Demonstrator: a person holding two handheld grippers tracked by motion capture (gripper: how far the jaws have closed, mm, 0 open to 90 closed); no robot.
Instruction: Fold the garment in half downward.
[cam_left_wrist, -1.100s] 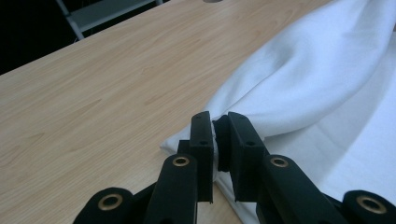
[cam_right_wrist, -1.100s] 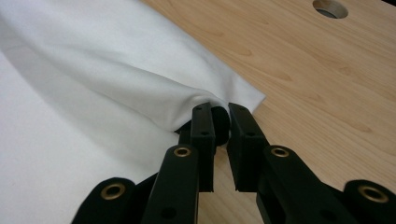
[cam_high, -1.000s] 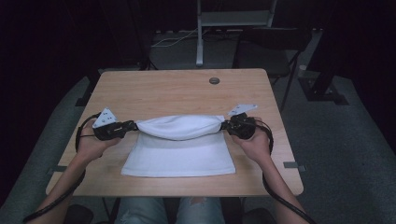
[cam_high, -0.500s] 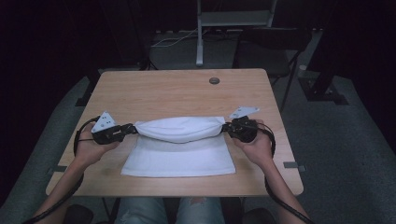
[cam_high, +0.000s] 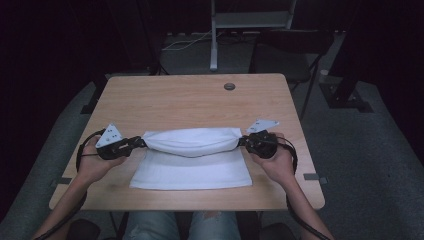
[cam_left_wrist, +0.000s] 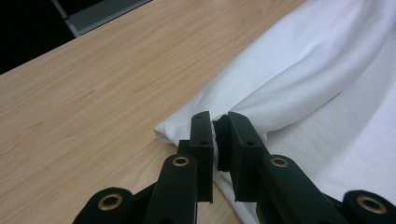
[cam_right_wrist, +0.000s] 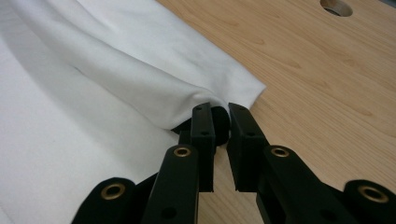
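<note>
High view dim, dark surroundings; gripper views brighter, soft-focused.

Wooden table (cam_high: 165, 100), dark chair (cam_high: 295, 50)

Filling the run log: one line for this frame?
stage: folding cloth | left hand-held gripper: shut on cloth corner | right hand-held gripper: shut on cloth corner | far edge lifted | table

Left tool (cam_high: 134, 143) and right tool (cam_high: 246, 141) each pinch one end of the white cloth (cam_high: 192, 160) on the table (cam_high: 200, 100)
</note>
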